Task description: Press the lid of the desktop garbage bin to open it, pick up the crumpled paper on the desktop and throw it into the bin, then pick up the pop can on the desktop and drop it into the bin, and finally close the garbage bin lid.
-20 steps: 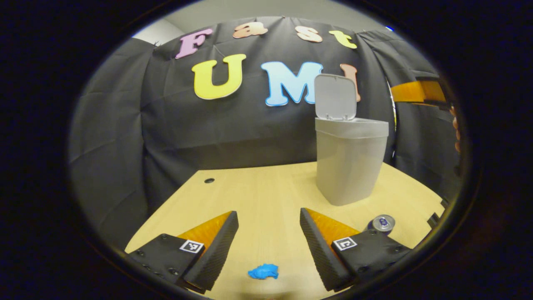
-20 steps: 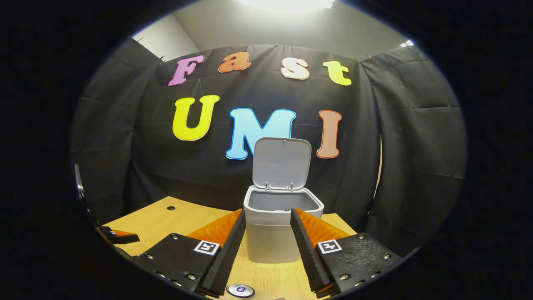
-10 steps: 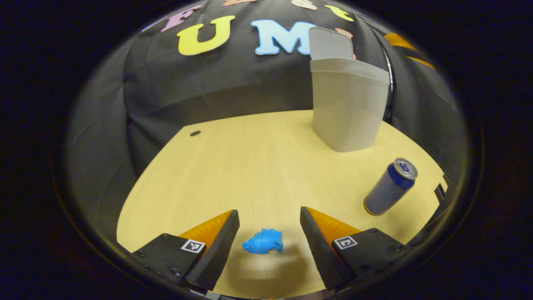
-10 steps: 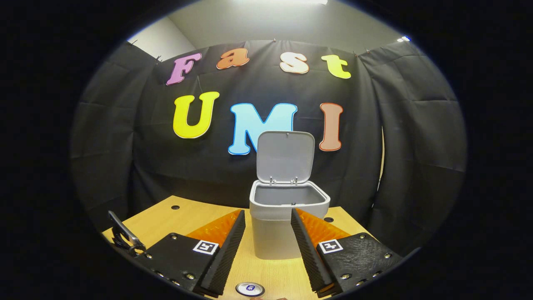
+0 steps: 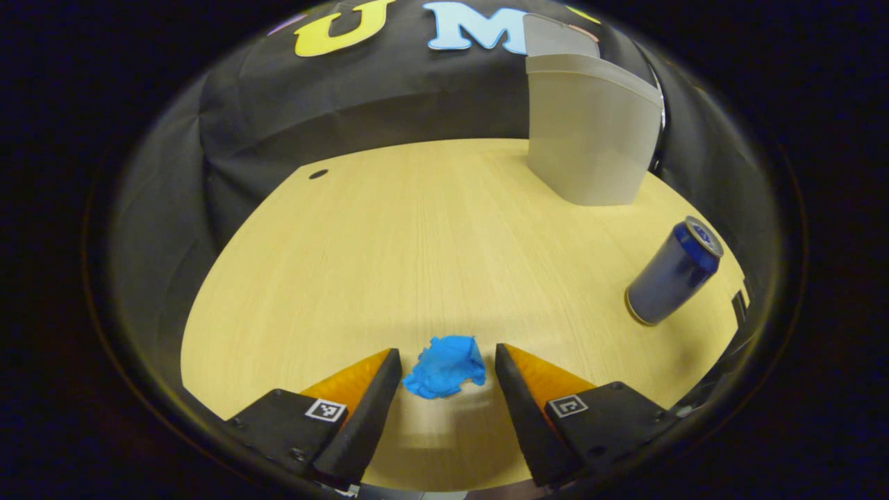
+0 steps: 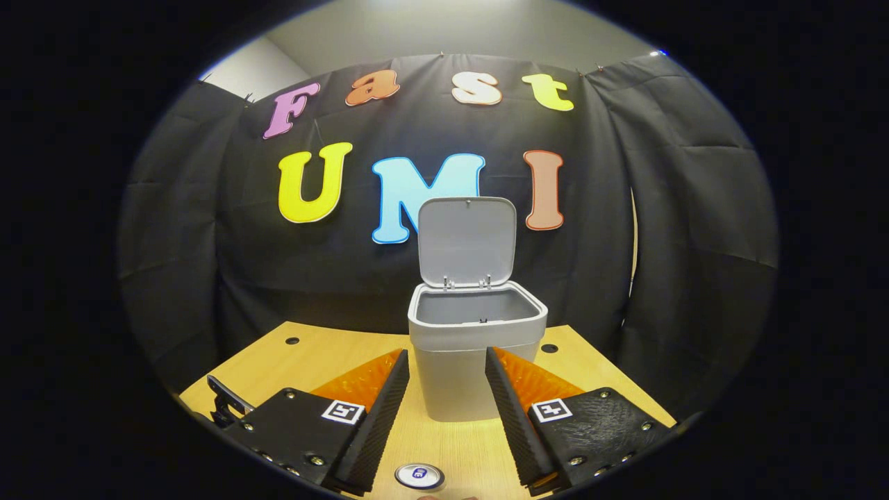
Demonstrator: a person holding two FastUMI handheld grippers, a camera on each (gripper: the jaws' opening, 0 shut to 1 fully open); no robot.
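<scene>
In the left gripper view I saw my left gripper (image 5: 444, 371) low over the pale wooden tabletop (image 5: 389, 243), its two fingers spread wide with the crumpled blue paper ball (image 5: 444, 366) lying on the wood between their tips at the bottom centre of the frame; I could not tell whether either tip touched it, and nothing was gripped. That view also gave me the side of the grey plastic desktop bin (image 5: 590, 132) at the upper right and, below it at the right edge, the dark blue pop can (image 5: 672, 272) standing on its base, well apart from both the paper and the bin. The right gripper view showed what the other did not: the bin (image 6: 472, 361) faced front-on at centre, its grey hinged lid (image 6: 467, 242) standing upright and the mouth open to a grey interior. My right gripper (image 6: 446, 410) hung there with its fingers apart, holding nothing, the bin framed between them. The silver top of the can (image 6: 419, 476) sat at the bottom centre; its printing was too small to read. Each gripper body carried small square black-and-white marker tags (image 6: 343, 411), not legible writing.
</scene>
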